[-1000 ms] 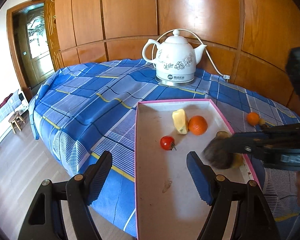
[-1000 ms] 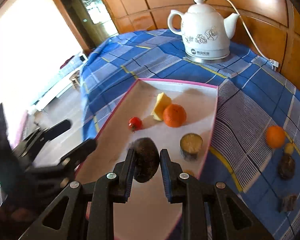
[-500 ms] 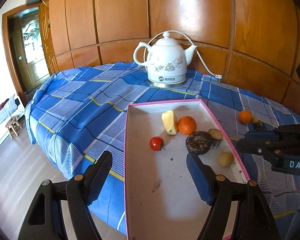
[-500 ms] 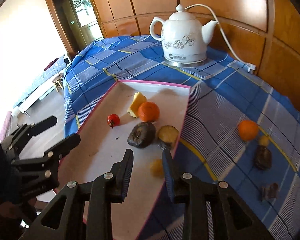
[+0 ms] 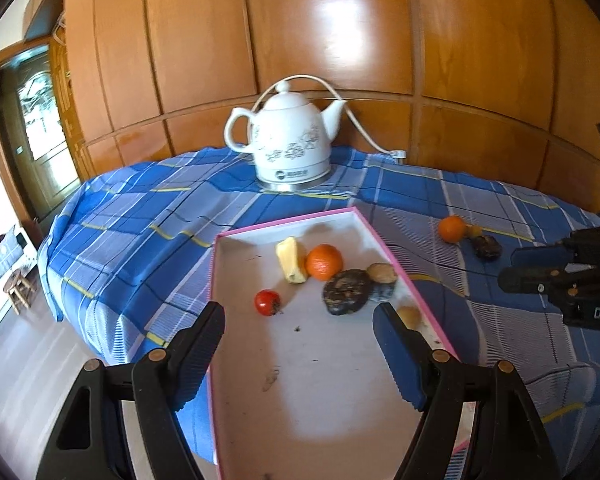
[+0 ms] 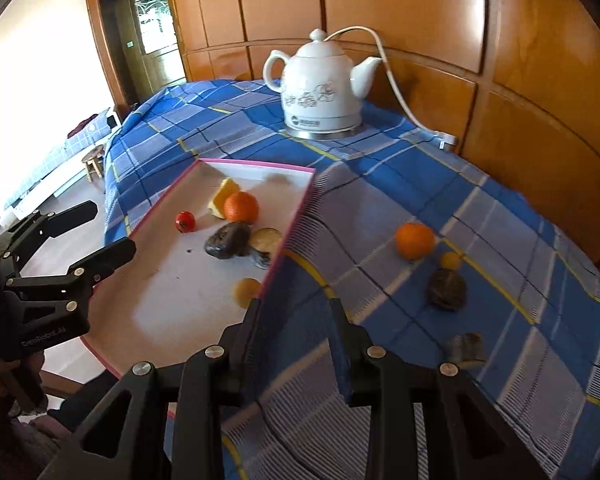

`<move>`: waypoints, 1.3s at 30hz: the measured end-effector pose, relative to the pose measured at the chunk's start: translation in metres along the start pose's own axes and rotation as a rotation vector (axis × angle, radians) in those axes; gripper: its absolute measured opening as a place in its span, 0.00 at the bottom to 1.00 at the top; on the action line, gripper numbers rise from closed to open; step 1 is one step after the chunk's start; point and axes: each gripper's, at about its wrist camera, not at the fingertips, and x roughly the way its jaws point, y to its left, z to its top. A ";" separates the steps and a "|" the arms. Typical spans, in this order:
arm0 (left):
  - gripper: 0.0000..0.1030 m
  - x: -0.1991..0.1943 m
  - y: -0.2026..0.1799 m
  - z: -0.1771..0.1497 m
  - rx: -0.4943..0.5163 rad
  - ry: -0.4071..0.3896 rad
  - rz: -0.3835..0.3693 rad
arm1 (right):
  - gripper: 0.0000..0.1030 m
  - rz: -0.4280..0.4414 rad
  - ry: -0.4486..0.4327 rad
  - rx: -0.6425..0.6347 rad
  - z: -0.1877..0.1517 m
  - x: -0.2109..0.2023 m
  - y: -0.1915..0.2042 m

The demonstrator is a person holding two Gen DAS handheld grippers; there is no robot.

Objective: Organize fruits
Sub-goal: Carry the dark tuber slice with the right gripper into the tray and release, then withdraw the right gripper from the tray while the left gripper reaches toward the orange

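Observation:
A white, pink-rimmed tray (image 5: 320, 380) holds a yellow wedge (image 5: 288, 260), an orange (image 5: 324, 262), a red tomato (image 5: 267, 302), a dark brown fruit (image 5: 347, 291), a cut fruit (image 5: 382, 276) and a small yellow fruit (image 5: 409, 316). My left gripper (image 5: 298, 320) hangs open over the tray's near half, nothing between its fingers. My right gripper (image 6: 295, 306) is beside the tray's right rim over the cloth; its jaws are opening and empty. On the cloth to the right lie another orange (image 6: 415, 241), a small yellow fruit (image 6: 450, 261), a dark fruit (image 6: 446, 290) and a dark piece (image 6: 466, 348).
A white kettle (image 5: 288, 144) with a cord stands at the back of the blue checked tablecloth (image 5: 140, 240), against the wooden wall panels. The table edge drops to the floor on the left, where a small stool (image 6: 94, 160) stands.
The right gripper let go of the dark brown fruit, which now lies in the tray by the orange, and drew back to the right over the cloth. The left gripper shifted slightly.

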 end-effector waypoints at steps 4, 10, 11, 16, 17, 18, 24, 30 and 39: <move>0.75 -0.002 -0.013 0.001 0.036 -0.003 -0.020 | 0.31 -0.026 0.002 0.004 -0.005 -0.007 -0.012; 0.75 -0.002 -0.030 0.001 0.079 0.003 -0.049 | 0.31 -0.076 -0.004 0.015 -0.011 -0.020 -0.034; 0.75 -0.002 -0.033 0.001 0.087 0.003 -0.055 | 0.31 -0.087 -0.006 0.018 -0.012 -0.023 -0.039; 0.75 -0.003 -0.044 0.003 0.115 0.001 -0.075 | 0.31 -0.150 -0.005 0.033 -0.016 -0.034 -0.065; 0.75 -0.004 -0.047 0.004 0.121 0.000 -0.079 | 0.31 -0.161 -0.003 0.036 -0.016 -0.035 -0.070; 0.75 -0.004 -0.050 0.005 0.126 0.000 -0.083 | 0.31 -0.178 0.000 0.041 -0.019 -0.037 -0.077; 0.75 -0.004 -0.064 0.007 0.163 -0.002 -0.104 | 0.32 -0.257 0.021 0.086 -0.031 -0.043 -0.115; 0.75 0.000 -0.077 0.008 0.194 0.012 -0.119 | 0.32 -0.309 0.048 0.198 -0.052 -0.040 -0.163; 0.75 0.016 -0.095 0.013 0.193 0.081 -0.203 | 0.32 -0.341 0.113 0.336 -0.064 -0.028 -0.191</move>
